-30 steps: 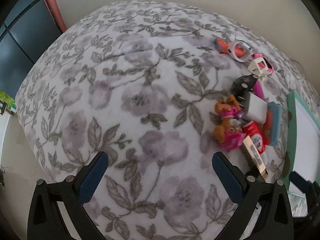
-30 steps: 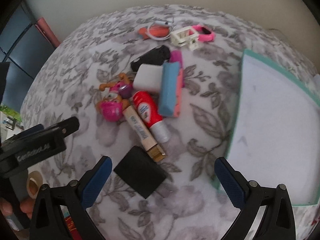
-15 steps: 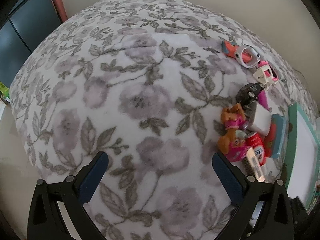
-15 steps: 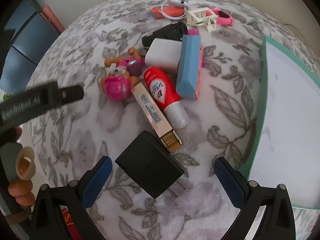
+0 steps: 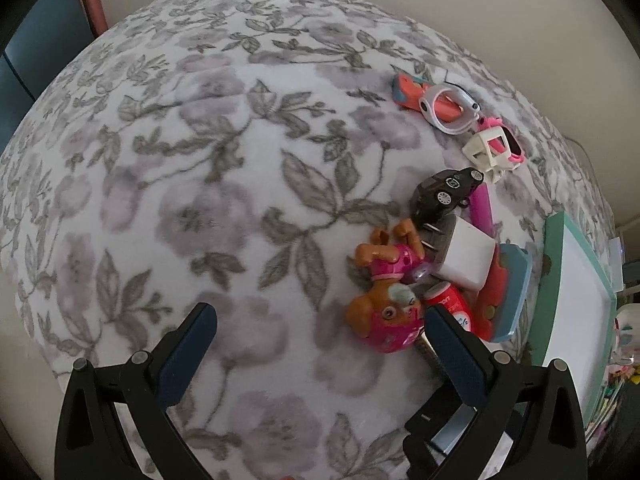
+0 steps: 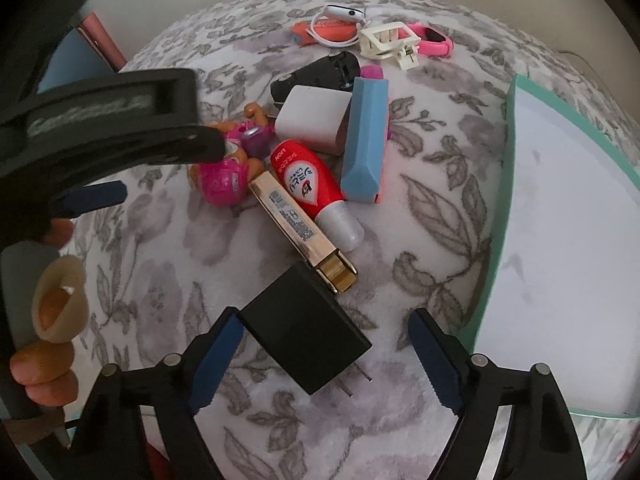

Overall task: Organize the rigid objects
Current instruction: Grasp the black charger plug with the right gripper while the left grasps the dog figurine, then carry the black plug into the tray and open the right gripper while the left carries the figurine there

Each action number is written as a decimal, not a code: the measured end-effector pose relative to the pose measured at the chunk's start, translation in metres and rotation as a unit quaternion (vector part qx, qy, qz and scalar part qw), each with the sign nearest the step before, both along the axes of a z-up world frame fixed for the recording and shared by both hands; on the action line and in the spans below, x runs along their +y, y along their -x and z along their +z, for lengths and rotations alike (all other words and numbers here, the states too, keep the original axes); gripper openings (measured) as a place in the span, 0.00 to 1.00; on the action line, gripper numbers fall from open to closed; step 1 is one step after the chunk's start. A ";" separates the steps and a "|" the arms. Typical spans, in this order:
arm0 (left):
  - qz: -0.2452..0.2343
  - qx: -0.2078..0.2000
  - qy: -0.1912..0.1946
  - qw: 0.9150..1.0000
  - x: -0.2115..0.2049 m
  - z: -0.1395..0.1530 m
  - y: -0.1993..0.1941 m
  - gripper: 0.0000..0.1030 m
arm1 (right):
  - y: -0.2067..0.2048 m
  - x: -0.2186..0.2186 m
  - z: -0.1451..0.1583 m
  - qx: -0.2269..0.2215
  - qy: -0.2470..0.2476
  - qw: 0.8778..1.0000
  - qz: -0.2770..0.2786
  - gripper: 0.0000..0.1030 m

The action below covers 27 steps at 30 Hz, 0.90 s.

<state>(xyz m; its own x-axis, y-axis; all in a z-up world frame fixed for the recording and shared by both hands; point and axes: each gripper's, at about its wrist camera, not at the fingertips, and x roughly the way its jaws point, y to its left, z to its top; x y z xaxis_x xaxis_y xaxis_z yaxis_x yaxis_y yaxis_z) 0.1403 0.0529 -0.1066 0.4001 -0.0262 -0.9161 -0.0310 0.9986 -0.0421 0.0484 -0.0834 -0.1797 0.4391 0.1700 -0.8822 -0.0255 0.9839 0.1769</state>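
A black charger plug [image 6: 308,332] lies on the flowered blanket between the fingers of my right gripper [image 6: 324,328]. Its jaws are closing; the left pad [image 6: 220,344] is at the plug's corner and the right pad [image 6: 436,356] still stands apart. Beyond it lies a pile: a gold-beige box [image 6: 296,224], a red tube [image 6: 304,184], a blue case [image 6: 366,140], a white charger [image 6: 312,118] and a pink dog toy [image 5: 384,320]. My left gripper [image 5: 320,320] is open, and the dog toy lies just inside its right finger [image 5: 452,344].
A teal-rimmed tray [image 6: 496,240] with a white floor lies to the right of the pile. Farther back lie a black toy car [image 6: 316,76], a white hair clip [image 6: 388,42], a pink band [image 6: 434,40] and an orange item with a white ring [image 6: 332,30]. A hand [image 6: 40,360] holds the left gripper.
The right gripper has come closer over the black plug and its jaws have narrowed around it. The left gripper has moved right toward the pile, reaching the dog toy.
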 end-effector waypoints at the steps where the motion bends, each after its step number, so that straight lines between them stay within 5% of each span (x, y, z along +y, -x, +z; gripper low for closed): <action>1: -0.001 0.001 0.001 1.000 -0.002 -0.001 -0.001 1.00 | 0.000 -0.001 0.000 0.001 0.001 1.000 0.001 0.82; 4: -0.005 0.006 0.008 1.000 -0.008 -0.006 -0.005 0.93 | -0.002 -0.001 0.000 0.001 0.003 1.000 0.001 0.80; 14: -0.023 0.012 0.010 1.000 -0.034 -0.030 -0.014 0.42 | 0.014 -0.018 0.004 0.007 -0.024 1.000 -0.016 0.67; 27: -0.005 0.013 0.006 1.000 -0.022 -0.026 0.000 0.40 | 0.017 -0.023 0.008 0.000 -0.032 0.999 -0.021 0.67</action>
